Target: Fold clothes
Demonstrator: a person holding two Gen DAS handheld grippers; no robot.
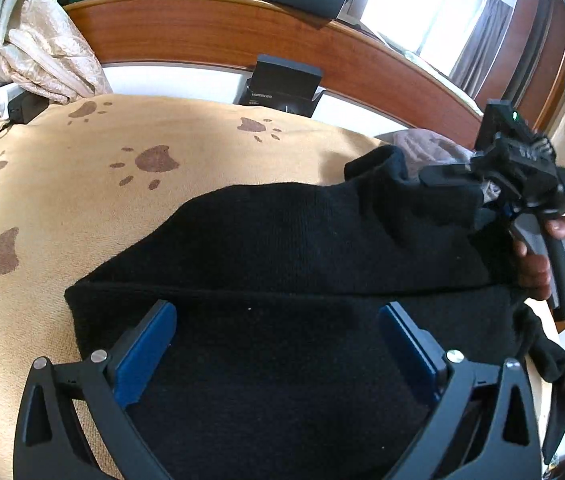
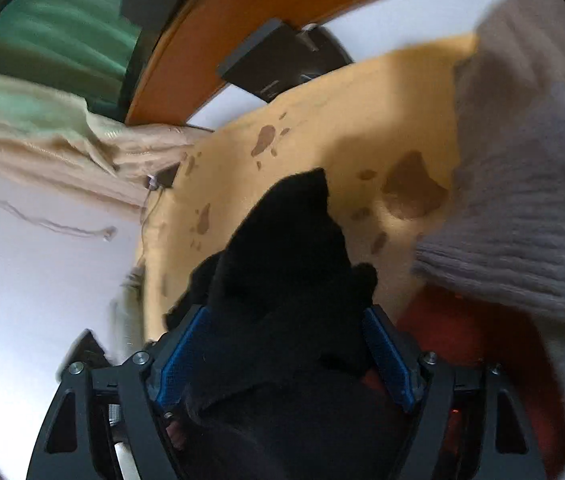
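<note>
Left tongs (image 1: pixel 278 344), at the bottom of the left wrist view, stand spread above the black knit garment (image 1: pixel 282 248), their blue pads apart and pinching nothing. Right tongs (image 2: pixel 286 356), at the bottom of the right wrist view, also stand wide, with a bunched fold of the same garment lying between the pads; whether the pads press on it cannot be told, since the cloth hides their inner faces. In the left wrist view a hand (image 1: pixel 538 264) at the right edge carries these right tongs.

Bed, the largest element, is covered by a tan blanket with brown paw prints (image 1: pixel 82 200), which fills the left and centre of the frame. Garment lies on it at lower centre and right, dark, thick, ribbed, with one sleeve drawn up toward the right tongs. Grey knit (image 2: pixel 522 200) sits at the right of the right wrist view, near the black cloth.

Risk, as judged: wide jaws may let the heavy sleeve slide out mid-fold; the fold may also drag the neighbouring grey knit.
</note>
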